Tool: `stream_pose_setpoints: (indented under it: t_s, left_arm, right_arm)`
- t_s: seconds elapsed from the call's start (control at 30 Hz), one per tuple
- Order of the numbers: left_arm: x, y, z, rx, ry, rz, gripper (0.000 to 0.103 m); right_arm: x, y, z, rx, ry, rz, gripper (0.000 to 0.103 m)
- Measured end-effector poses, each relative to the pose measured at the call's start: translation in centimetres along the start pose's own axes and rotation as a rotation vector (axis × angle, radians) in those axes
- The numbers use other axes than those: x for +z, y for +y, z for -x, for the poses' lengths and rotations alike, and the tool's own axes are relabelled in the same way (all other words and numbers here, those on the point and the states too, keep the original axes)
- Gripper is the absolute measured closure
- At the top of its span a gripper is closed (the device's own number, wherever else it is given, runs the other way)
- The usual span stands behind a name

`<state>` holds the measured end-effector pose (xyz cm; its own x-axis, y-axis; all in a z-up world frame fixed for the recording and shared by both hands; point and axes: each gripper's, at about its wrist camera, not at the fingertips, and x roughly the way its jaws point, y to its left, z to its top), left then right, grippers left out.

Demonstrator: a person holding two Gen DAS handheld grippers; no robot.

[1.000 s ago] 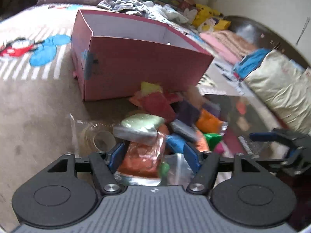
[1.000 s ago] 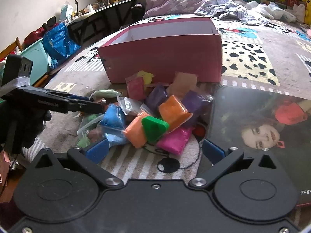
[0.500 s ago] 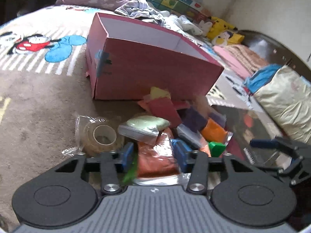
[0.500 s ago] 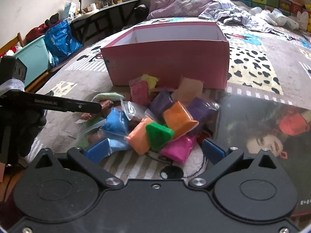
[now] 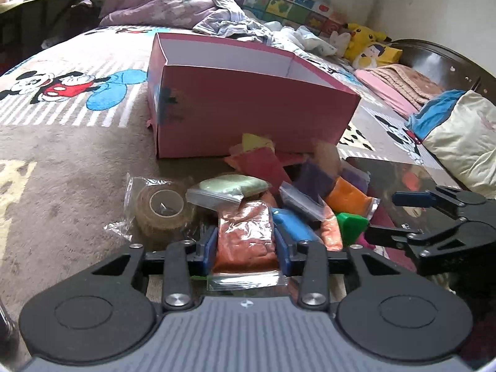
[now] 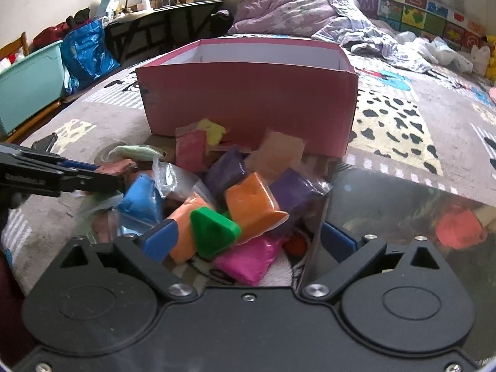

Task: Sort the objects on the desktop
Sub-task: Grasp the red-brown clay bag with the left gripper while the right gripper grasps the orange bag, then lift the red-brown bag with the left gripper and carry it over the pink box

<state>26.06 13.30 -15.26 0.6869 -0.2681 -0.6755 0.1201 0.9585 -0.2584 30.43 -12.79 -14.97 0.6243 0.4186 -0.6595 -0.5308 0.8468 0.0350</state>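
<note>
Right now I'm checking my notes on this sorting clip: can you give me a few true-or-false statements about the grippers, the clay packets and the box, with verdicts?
1. The left gripper is clamped on a reddish-brown packet. True.
2. The pink box has a lid on it. False: its top is open and the white inner walls show.
3. The right gripper is closed on the green triangular piece. False: its jaws stand wide and are only starting to close, with the green piece and other packets between them and the pads not pressing.
4. A roll of tape in a clear bag lies left of the packet pile in the left wrist view. True.
5. The orange packet sits inside the box. False: it lies in the pile in front of the box.
</note>
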Motion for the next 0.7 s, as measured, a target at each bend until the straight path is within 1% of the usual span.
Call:
stream_pose_setpoints:
  t_s: [0.07,0.17,0.2,0.27,0.4,0.6,0.7]
  left_arm:
    - [-0.2,-0.2,0.4,0.001,0.001,-0.001,0.066]
    - [-0.4,-0.7,1.1,-0.005,-0.006,0.005,0.066]
    - [-0.4,-0.9,1.4,-0.007,-0.011,0.004,0.066]
    - [-0.5,-1.3,2.0,-0.010,-0.020,0.003,0.066]
    - [-0.2,-2.1,3.3,-0.015,-0.045,-0.003,0.066]
    - [0.8,-3.2,5.0,-0.013,-0.087,-0.016,0.066]
    - [1.5,-3.4,5.7,-0.004,-0.110,-0.018,0.066]
  right_arm:
    - [0.1,0.0,-0.1,0.008,0.001,0.020,0.013]
    - [0.4,0.3,-0.4,0.023,0.001,0.064,0.028]
    - [0.5,0.5,-0.5,0.022,0.002,0.082,0.030]
    - [0.8,0.5,-0.6,0.020,-0.001,0.105,0.030]
    - [1.5,-0.2,-0.7,0.038,-0.010,0.076,0.031]
    - [2.4,-0.9,-1.6,0.049,0.003,0.072,0.042]
    - [2.6,-1.0,-2.1,0.050,0.012,0.087,0.045]
